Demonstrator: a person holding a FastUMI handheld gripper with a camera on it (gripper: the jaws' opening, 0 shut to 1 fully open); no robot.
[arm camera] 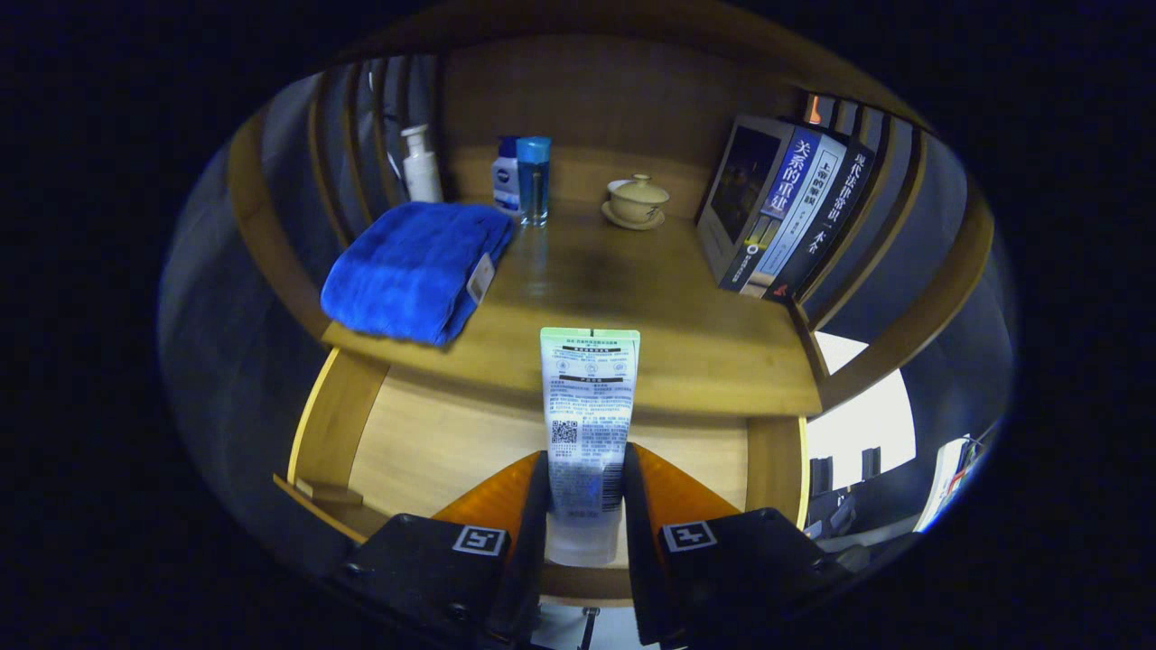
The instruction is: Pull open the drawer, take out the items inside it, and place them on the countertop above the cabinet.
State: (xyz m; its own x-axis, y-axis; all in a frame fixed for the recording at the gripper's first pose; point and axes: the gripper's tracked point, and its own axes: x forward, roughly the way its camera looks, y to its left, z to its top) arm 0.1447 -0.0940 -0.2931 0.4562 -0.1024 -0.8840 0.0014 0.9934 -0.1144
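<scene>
My gripper (pixel 585 478) is shut on a white squeeze tube (pixel 589 406) with printed text, held upright between both fingers, its flat crimped end pointing toward the countertop. Beneath the tube the wooden drawer (pixel 433 442) stands pulled open, its pale floor bare where I can see it. The wooden countertop (pixel 623 298) lies just beyond the tube's top end.
On the countertop a folded blue towel (pixel 411 271) lies at the left, with a white pump bottle (pixel 420 167), a small white-and-blue bottle (pixel 506 181) and a blue tumbler (pixel 534 181) behind it. A lidded tea bowl (pixel 637 200) sits at the back; leaning books (pixel 786 212) stand right.
</scene>
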